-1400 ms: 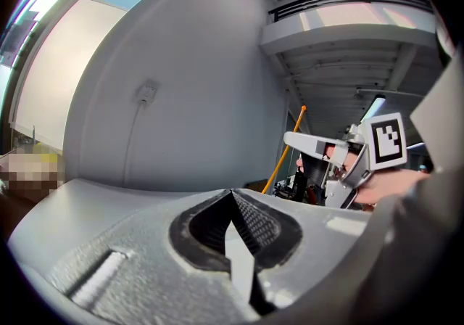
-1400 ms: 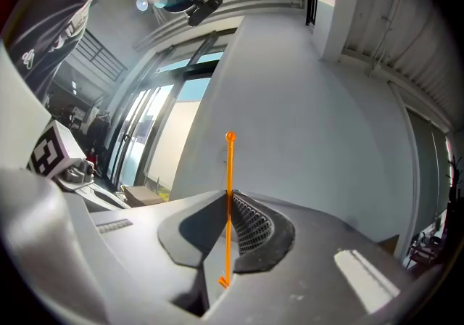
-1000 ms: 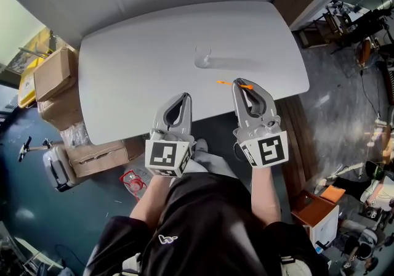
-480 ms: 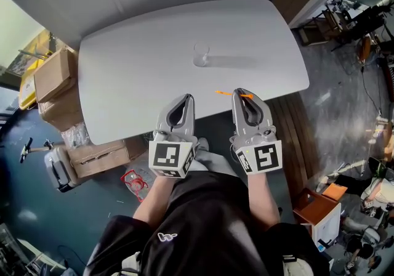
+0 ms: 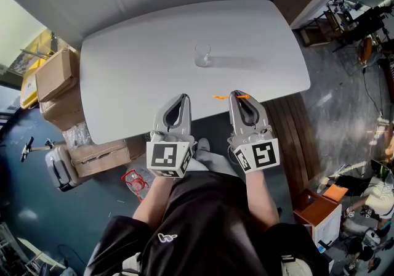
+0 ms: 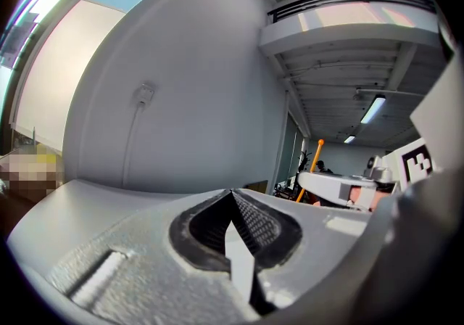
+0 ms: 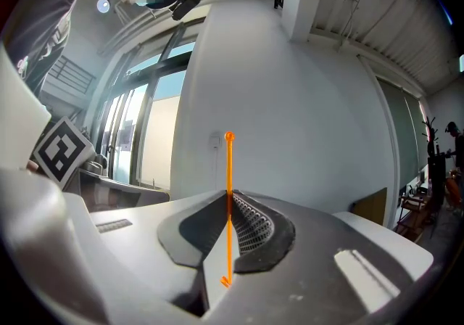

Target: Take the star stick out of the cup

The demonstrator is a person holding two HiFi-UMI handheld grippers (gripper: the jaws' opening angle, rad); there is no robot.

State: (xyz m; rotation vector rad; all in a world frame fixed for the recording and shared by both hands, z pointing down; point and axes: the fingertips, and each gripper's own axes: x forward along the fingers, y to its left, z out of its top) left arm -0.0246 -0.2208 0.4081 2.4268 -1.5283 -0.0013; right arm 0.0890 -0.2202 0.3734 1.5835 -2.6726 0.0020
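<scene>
A clear cup stands alone, with nothing in it, on the white table. The thin orange star stick lies level across the tips of my right gripper, which is shut on it just off the table's near edge. In the right gripper view the stick stands upright between the jaws of that gripper, ball end on top. My left gripper is beside it, shut and with nothing held; its jaws meet at the tip. The stick also shows at the right of the left gripper view.
Cardboard boxes are stacked on the floor left of the table, with another box under its near-left corner. A red object lies on the floor by the person's knee. Furniture and clutter fill the right side.
The right gripper has drawn back from over the table's edge toward the person, carrying the stick, which has turned more level. The left gripper has stayed put.
</scene>
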